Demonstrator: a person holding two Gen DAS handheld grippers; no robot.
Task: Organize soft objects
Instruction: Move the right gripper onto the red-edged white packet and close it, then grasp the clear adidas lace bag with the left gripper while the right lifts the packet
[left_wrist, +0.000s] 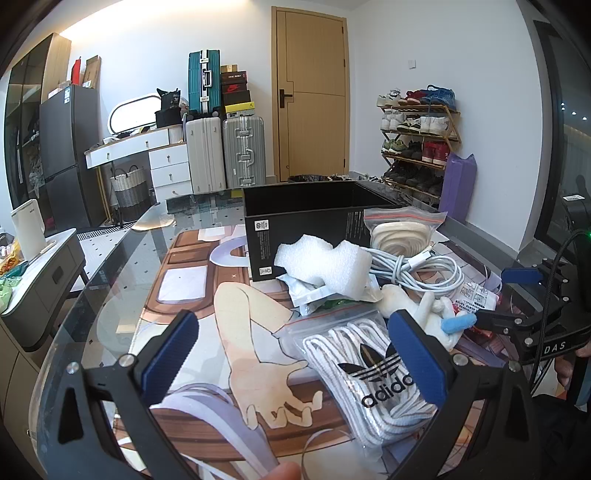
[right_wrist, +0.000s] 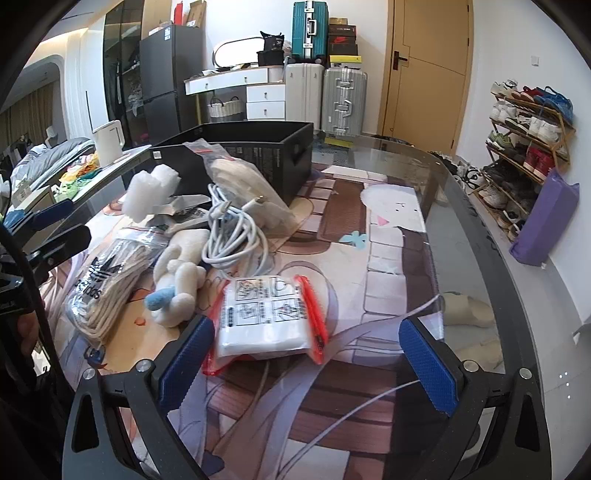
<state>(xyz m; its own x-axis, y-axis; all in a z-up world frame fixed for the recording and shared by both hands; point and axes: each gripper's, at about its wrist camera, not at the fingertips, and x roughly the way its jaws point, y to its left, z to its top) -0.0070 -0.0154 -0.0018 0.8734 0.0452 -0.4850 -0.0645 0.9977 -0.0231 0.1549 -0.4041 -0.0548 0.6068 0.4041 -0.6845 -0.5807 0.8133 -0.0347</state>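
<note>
A pile of soft things lies on the glass table in front of a black open box (left_wrist: 314, 206) (right_wrist: 258, 147). It holds a bag of white adidas laces (left_wrist: 373, 373) (right_wrist: 107, 280), a white plush toy (left_wrist: 417, 302) (right_wrist: 181, 277), white foam (left_wrist: 325, 262) (right_wrist: 147, 192), a coiled white cable (left_wrist: 417, 269) (right_wrist: 236, 236), a bagged beige item (left_wrist: 399, 232) (right_wrist: 240, 177) and a red-edged white packet (right_wrist: 266, 317). My left gripper (left_wrist: 295, 354) is open over the laces bag. My right gripper (right_wrist: 306, 358) is open, just short of the packet.
A printed mat (left_wrist: 207, 295) (right_wrist: 369, 258) covers the table. A shoe rack (left_wrist: 417, 144) (right_wrist: 524, 147) and purple bag (right_wrist: 543, 221) stand at the right wall. Suitcases (left_wrist: 221, 155) and a dresser are at the back. A side cabinet (left_wrist: 37, 280) is at the left.
</note>
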